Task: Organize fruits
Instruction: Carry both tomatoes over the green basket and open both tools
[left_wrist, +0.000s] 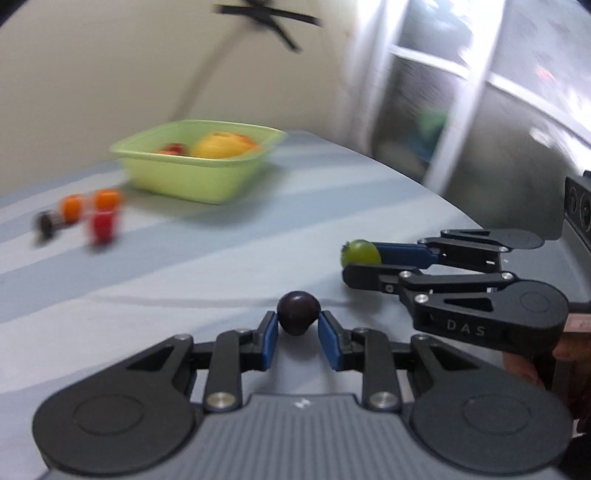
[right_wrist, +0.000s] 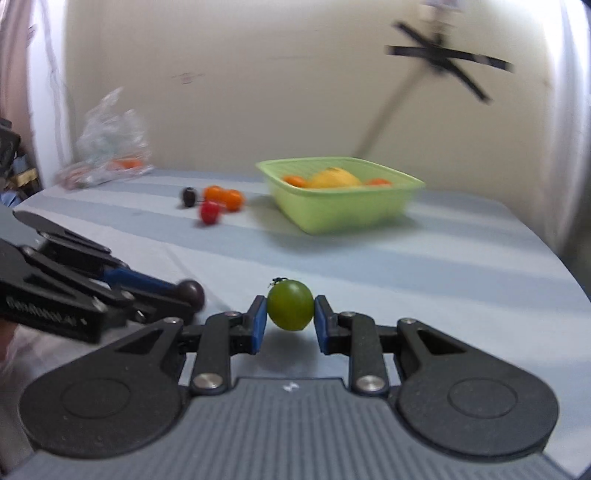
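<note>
Dark purple round fruit (left_wrist: 298, 312): clamped between the blue pads of the left gripper (left_wrist: 296, 328), raised a little above the striped cloth near its front edge; the right wrist view shows it at the tip of that gripper (right_wrist: 192, 291).
Green cherry tomato with a small dark stem (right_wrist: 290, 305): pinched between the blue pads of the right gripper (right_wrist: 289, 325), lifted clear of the cloth with its shadow beneath; in the left wrist view it sits at the right gripper's tip (left_wrist: 361, 252).
Left gripper: nearly closed, pressing on the purple fruit from both sides.
Right gripper: narrowed onto the green tomato, pads touching its sides.
Loose fruit: one red tomato (right_wrist: 209, 211), two orange ones (right_wrist: 223, 196) and a dark one (right_wrist: 189, 195) lie clustered on the cloth, left of the basket.
Light green square plastic basket (right_wrist: 343, 214): far side of the table, holding a large yellow fruit (right_wrist: 333, 178) and small orange ones.
Blue-and-white striped tablecloth (right_wrist: 424, 266): covers the table.
Crumpled clear plastic bag (right_wrist: 109, 142): far left corner, by the wall.
</note>
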